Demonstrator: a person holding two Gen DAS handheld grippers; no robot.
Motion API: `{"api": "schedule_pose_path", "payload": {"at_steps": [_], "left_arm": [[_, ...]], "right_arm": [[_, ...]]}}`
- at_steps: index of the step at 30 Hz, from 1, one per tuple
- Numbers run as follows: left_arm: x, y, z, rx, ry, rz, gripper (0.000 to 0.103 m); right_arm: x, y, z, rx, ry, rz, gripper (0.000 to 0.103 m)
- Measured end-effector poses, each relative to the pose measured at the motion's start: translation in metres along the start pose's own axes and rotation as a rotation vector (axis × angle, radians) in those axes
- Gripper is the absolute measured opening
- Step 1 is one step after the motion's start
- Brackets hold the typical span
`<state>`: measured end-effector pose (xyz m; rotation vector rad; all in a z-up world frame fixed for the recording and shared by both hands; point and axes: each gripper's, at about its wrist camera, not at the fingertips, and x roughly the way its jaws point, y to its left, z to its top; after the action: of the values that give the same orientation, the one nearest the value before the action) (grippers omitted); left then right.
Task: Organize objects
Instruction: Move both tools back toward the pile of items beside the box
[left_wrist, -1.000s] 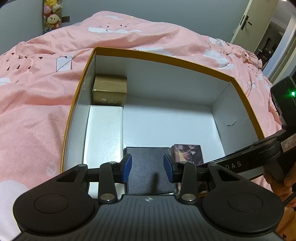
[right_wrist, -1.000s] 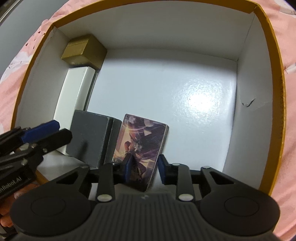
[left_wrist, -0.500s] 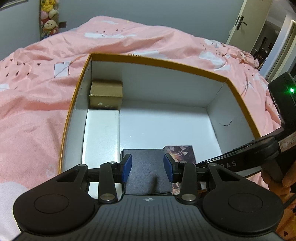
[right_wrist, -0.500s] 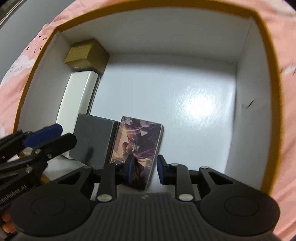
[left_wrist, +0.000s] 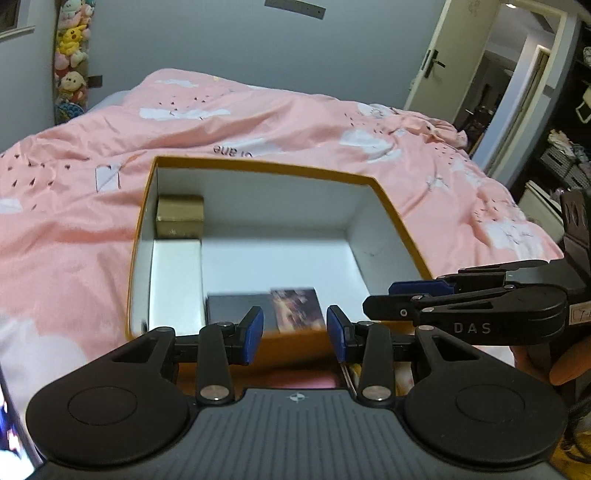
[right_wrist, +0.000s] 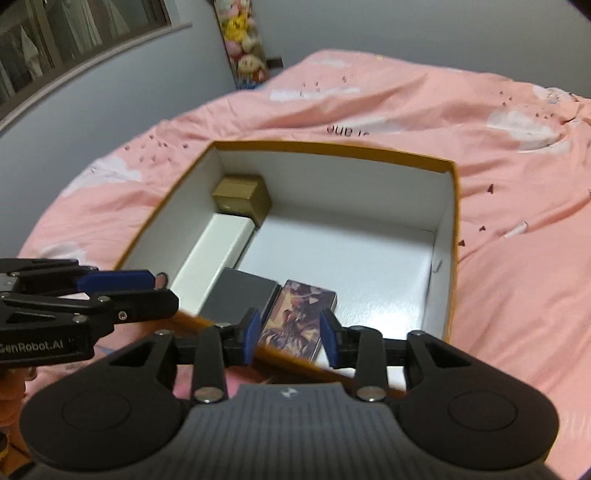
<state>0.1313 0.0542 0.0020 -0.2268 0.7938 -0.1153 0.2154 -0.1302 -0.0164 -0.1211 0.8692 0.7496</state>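
An orange-rimmed cardboard box with a white inside sits on a bed under a pink duvet, and 4 smaller items are packed along its left and near sides. Both grippers hover above and just outside the near rim.

The right gripper has just been opening its jaws; they now stand partly apart with nothing pressed between them. The illustrated card box lies flat on the box floor directly ahead of and below those fingers, framed between them in the right wrist view but apart from the pads. It appears to have been set there so that its long edge runs flush against the dark grey box just left of it.

The left gripper is also partly open and empty, with the dark grey box and the card box beyond its fingers. Further ahead and to the left of both sets of fingers, a long white box lies against the left wall, and a small gold box fills the far left corner, touching the white box's end.

Packing items edge to edge from 1 corner outward leaves the right half of the floor free, probably for whatever comes next.
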Motion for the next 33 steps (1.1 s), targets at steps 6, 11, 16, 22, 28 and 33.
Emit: {"api": "schedule_pose_path", "payload": {"at_steps": [6,11,16,22,28,33], "left_arm": [[-0.015,-0.003,-0.032,0.012,0.068,0.014,0.047],[-0.018,-0.01,-0.065,0.041,0.178,0.008,0.049],[-0.017,-0.017,-0.088,0.083,0.265,0.015,0.054],[-0.017,-0.024,-0.106,0.157,0.334,-0.006,0.062],[-0.003,-0.024,-0.11,0.163,0.34,0.003,0.059],[-0.004,-0.025,-0.107,0.167,0.299,-0.008,0.034]], "right_arm": [[-0.017,0.022,-0.038,-0.025,-0.013,0.006,0.042],[-0.021,0.042,-0.071,-0.094,0.057,0.049,0.042],[-0.014,0.051,-0.097,-0.153,0.148,0.031,0.042],[-0.008,0.056,-0.118,-0.22,0.216,-0.002,0.041],[-0.002,0.064,-0.127,-0.281,0.245,-0.007,0.041],[-0.005,0.068,-0.126,-0.322,0.235,-0.013,0.041]]}}
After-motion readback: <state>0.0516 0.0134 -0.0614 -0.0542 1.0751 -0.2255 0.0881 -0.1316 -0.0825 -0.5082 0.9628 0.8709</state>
